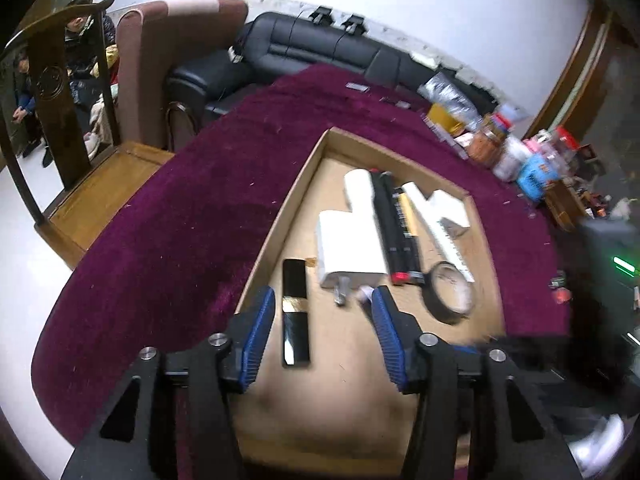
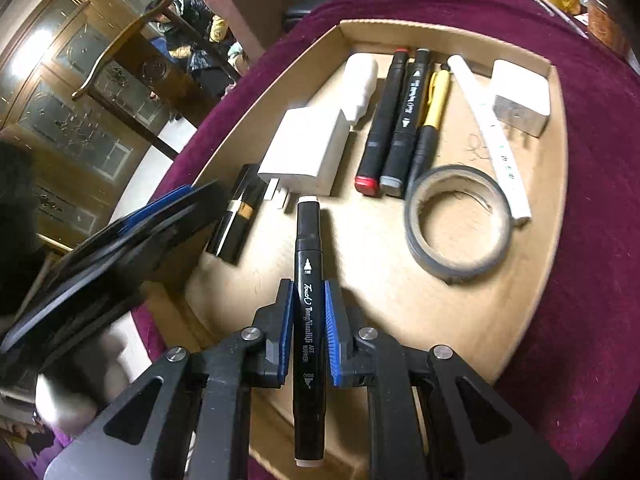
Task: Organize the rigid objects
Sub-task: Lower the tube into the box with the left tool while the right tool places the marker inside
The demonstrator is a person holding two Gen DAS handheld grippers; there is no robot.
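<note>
Right wrist view: the right gripper (image 2: 307, 322) has its jaws closed on a black art marker (image 2: 307, 312), gripped at mid-barrel. The marker's long axis runs from 6 o'clock to 12 o'clock, its pale cap pointing toward 12 o'clock above the cardboard tray (image 2: 558, 208). In the tray, at 12 o'clock from the marker tip, lies a white charger (image 2: 308, 152); toward 1 o'clock lie a red-capped marker (image 2: 384, 120), a grey-capped marker (image 2: 406, 120) and a gold-and-black pen (image 2: 430, 120), side by side, their long axes running roughly 12 to 6 o'clock. A grey tape roll (image 2: 416, 228) lies flat at 2 o'clock. A black lipstick tube (image 2: 238, 220) lies at 10 o'clock, its long axis tilted toward 1 o'clock. The tray rests on a purple-covered worktop (image 2: 600, 160).

Left wrist view: the left gripper (image 1: 322, 308) has its jaws partly open and empty, hovering over the lipstick tube (image 1: 295, 312), whose long axis runs 12 to 6 o'clock.
</note>
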